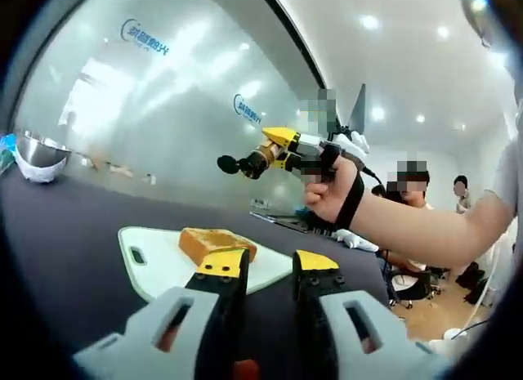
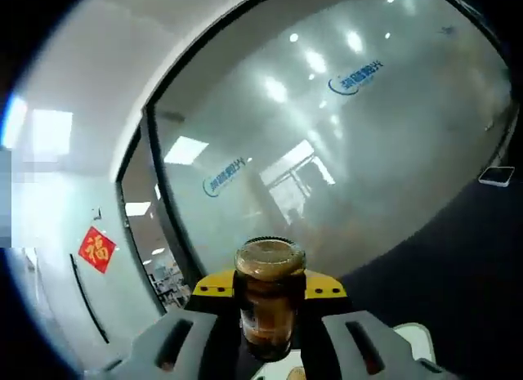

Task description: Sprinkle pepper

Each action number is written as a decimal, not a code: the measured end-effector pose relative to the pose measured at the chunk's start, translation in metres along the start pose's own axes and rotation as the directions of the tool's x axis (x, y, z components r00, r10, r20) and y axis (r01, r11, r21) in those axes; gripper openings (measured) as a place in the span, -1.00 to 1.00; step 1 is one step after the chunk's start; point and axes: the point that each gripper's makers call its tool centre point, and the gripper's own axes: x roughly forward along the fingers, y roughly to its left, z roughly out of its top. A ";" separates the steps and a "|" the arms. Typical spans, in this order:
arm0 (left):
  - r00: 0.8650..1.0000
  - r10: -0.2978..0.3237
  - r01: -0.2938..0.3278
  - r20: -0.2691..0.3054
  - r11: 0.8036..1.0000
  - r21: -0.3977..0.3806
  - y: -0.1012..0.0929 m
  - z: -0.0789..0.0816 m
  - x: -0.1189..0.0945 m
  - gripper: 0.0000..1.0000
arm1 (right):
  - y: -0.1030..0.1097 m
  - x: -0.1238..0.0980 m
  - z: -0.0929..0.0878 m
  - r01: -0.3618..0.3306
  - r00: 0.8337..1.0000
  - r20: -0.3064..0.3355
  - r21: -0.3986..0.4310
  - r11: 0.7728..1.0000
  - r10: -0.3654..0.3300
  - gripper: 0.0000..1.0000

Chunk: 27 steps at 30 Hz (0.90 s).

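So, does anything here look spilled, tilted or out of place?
Nothing stands out. The toast lies flat on the white cutting board, and the right gripper holds the pepper jar raised, away from the table. No spill shows.

The left gripper [image 1: 265, 275] has black jaws with yellow tips on pale grey mounts, over a dark charcoal counter [image 1: 73, 233] bearing a white cutting board [image 1: 155, 257] and golden-brown bread [image 1: 214, 243]. At two o'clock the right gripper [image 1: 245, 162] shows yellow and black. The pepper jar [image 2: 268, 302] is brown-filled clear glass; at nine o'clock hangs a red diamond sign [image 2: 97, 248] with gold lettering.
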 end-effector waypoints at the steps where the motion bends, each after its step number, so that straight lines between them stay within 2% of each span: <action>1: 1.000 -0.001 0.001 0.001 1.000 0.000 0.000 0.000 0.000 -0.69 | 0.000 -0.001 0.000 0.001 1.000 0.000 0.000 1.000 -0.001 -0.59; 3: 1.000 -0.002 0.002 -0.001 1.000 0.001 0.000 -0.001 0.000 -0.69 | -0.005 0.002 0.002 0.006 1.000 -0.004 -0.021 1.000 -0.006 -0.59; 5: 1.000 -0.007 0.007 -0.003 1.000 0.003 -0.001 -0.001 0.001 -0.69 | 0.001 -0.007 0.002 -0.001 1.000 0.003 -0.004 1.000 0.001 -0.58; 7: 1.000 -0.010 0.010 -0.006 1.000 0.004 0.000 -0.002 0.001 -0.69 | -0.010 -0.008 0.010 0.011 0.999 0.036 0.106 0.994 -0.014 -0.58; 8: 1.000 -0.010 0.010 -0.006 1.000 0.004 0.000 -0.002 0.001 -0.69 | -0.026 -0.005 0.017 0.011 0.998 0.061 0.216 0.976 -0.025 -0.58; 9: 1.000 -0.010 0.010 -0.005 1.000 0.005 0.000 -0.002 0.001 -0.69 | -0.034 -0.006 0.019 0.009 0.996 0.080 0.287 0.958 -0.033 -0.58; 10: 1.000 -0.010 0.010 -0.004 1.000 0.006 0.001 -0.002 0.001 -0.69 | -0.029 -0.017 0.015 0.006 0.995 0.090 0.365 0.931 -0.042 -0.58; 11: 1.000 -0.010 0.010 -0.004 1.000 0.007 0.000 -0.002 0.000 -0.69 | -0.036 -0.019 0.014 0.006 0.994 0.095 0.422 0.906 -0.051 -0.58; 12: 1.000 -0.011 0.011 -0.002 1.000 0.010 0.000 -0.001 0.000 -0.69 | -0.042 -0.020 0.013 -0.006 0.993 0.103 0.493 0.870 -0.051 -0.58; 14: 1.000 -0.006 0.006 -0.007 1.000 0.017 0.001 -0.002 0.000 -0.67 | -0.054 -0.022 0.010 -0.028 0.991 0.121 0.636 0.771 -0.063 -0.58; 16: 1.000 -0.011 0.011 -0.004 1.000 0.018 -0.002 -0.002 0.001 -0.57 | -0.064 -0.024 0.004 -0.059 0.988 0.139 0.744 0.666 -0.068 -0.58; 17: 1.000 -0.013 0.013 -0.002 1.000 0.023 -0.002 -0.001 0.001 -0.52 | -0.069 -0.026 0.000 -0.071 0.987 0.142 0.793 0.605 -0.071 -0.58; 18: 1.000 -0.014 0.014 -0.005 0.999 0.041 -0.004 -0.002 0.001 -0.51 | -0.073 -0.028 -0.004 -0.077 0.985 0.148 0.834 0.546 -0.086 -0.58; 21: 1.000 -0.013 0.014 -0.016 0.997 0.072 -0.007 -0.004 0.002 -0.52 | -0.076 -0.032 -0.016 -0.114 0.984 0.157 0.912 0.395 -0.080 -0.58; 22: 1.000 -0.014 0.016 -0.020 0.997 0.080 -0.008 -0.004 0.002 -0.51 | -0.077 -0.033 -0.018 -0.130 0.982 0.169 0.926 0.354 -0.081 -0.58; 24: 0.999 -0.012 0.015 -0.030 0.996 0.093 -0.010 -0.006 0.003 -0.51 | -0.071 -0.035 -0.022 -0.149 0.983 0.173 0.941 0.304 -0.054 -0.58; 25: 0.999 -0.012 0.015 -0.031 0.995 0.096 -0.010 -0.006 0.003 -0.51 | -0.071 -0.037 -0.024 -0.151 0.982 0.175 0.947 0.285 -0.063 -0.58; 26: 0.999 -0.013 0.016 -0.032 0.995 0.097 -0.010 -0.006 0.003 -0.51 | -0.069 -0.039 -0.024 -0.159 0.981 0.184 0.946 0.281 -0.066 -0.58; 27: 0.999 -0.013 0.016 -0.032 0.995 0.097 -0.010 -0.006 0.003 -0.51 | -0.066 -0.040 -0.023 -0.175 0.979 0.195 0.950 0.259 -0.052 -0.58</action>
